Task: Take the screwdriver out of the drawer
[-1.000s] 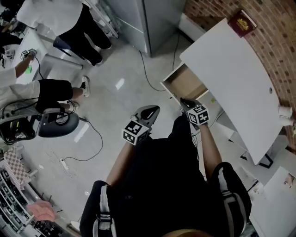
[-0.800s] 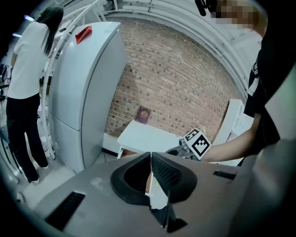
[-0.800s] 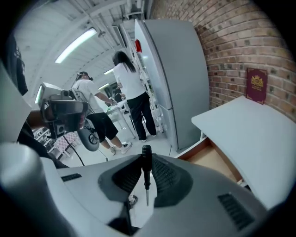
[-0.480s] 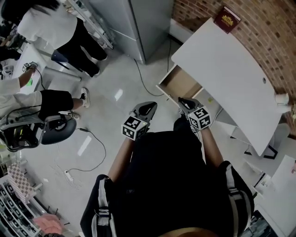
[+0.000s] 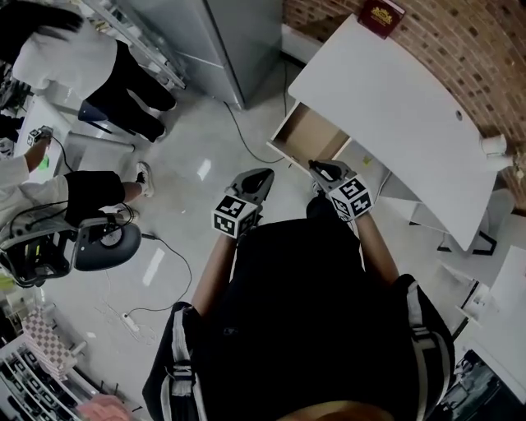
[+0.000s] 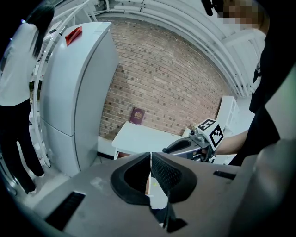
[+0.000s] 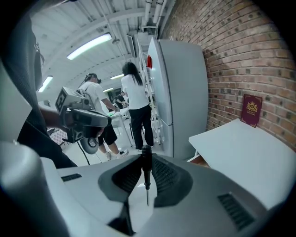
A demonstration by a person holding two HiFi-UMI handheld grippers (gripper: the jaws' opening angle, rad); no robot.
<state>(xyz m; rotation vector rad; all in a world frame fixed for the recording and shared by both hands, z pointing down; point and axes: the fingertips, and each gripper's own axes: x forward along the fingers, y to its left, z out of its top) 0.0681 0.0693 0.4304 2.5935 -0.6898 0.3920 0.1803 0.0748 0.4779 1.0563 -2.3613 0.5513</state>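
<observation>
A small black-handled screwdriver [image 7: 146,162] stands between the jaws of my right gripper [image 7: 146,155], which is shut on it; its thin metal shaft points back toward the camera. In the head view the right gripper [image 5: 323,170] hovers just in front of the open wooden drawer [image 5: 308,136] of the white desk [image 5: 394,107], and the screwdriver is too small to make out there. My left gripper [image 5: 253,181] is held beside it over the floor. Its jaws [image 6: 151,155] are shut with nothing between them.
A maroon book [image 5: 380,14] lies at the desk's far end by the brick wall. A grey fridge [image 5: 214,33] stands left of the desk. A cable [image 5: 246,136] runs over the floor. People [image 5: 90,62] and a wheeled stool [image 5: 103,242] occupy the left side.
The head view has swung, so the desk and drawer slid up and left in the picture. Both grippers kept their places side by side in front of the body.
</observation>
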